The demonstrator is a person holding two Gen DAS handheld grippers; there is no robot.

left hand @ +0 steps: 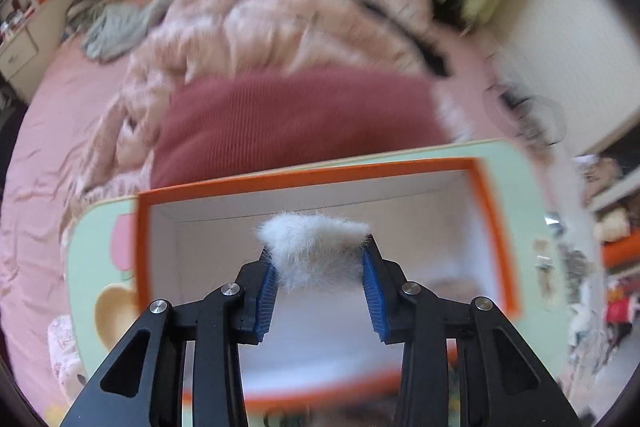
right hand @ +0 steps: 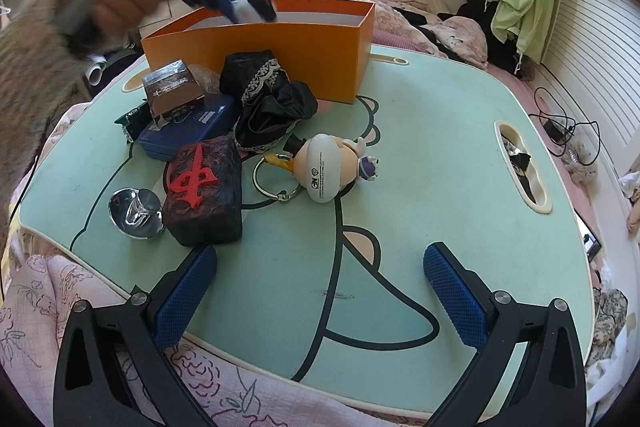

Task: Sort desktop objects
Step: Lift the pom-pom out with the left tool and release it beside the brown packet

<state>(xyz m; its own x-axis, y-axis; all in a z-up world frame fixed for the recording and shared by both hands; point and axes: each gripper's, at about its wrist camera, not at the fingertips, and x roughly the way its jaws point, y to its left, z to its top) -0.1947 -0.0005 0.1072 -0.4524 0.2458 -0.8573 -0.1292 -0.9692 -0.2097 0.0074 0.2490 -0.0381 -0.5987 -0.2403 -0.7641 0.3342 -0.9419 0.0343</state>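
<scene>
Seen from the left wrist: left gripper (left hand: 318, 255) poised over an open orange box (left hand: 494, 227), blue pads (left hand: 267, 291) pressing either side of a white fluffy tuft (left hand: 316, 251). White box interior directly below the tuft. Pink bedding (left hand: 60, 131) and a dark red cushion (left hand: 288, 123) beyond, blurred.

Seen from the right wrist, left to right across a mint-green lap table (right hand: 440, 163): a hand (right hand: 116, 3) at upper left, blurred, holding the left gripper above the box (right hand: 280, 55). Below it, a small brown box (right hand: 172, 91) stacked on a blue case (right hand: 188, 135). Nearer, a clear glass stopper (right hand: 136, 213) just beside a black pouch (right hand: 206, 191) bearing a red symbol. Black lace-trimmed fabric (right hand: 268, 99) bunched against the box front. A metal ring (right hand: 276, 179) touching a white figurine (right hand: 332, 167) lying on its side. Slot in the table's right edge, dark bits inside.

Right gripper (right hand: 320, 291) in the foreground above the table's near edge, jaws spread wide, nothing between them.
</scene>
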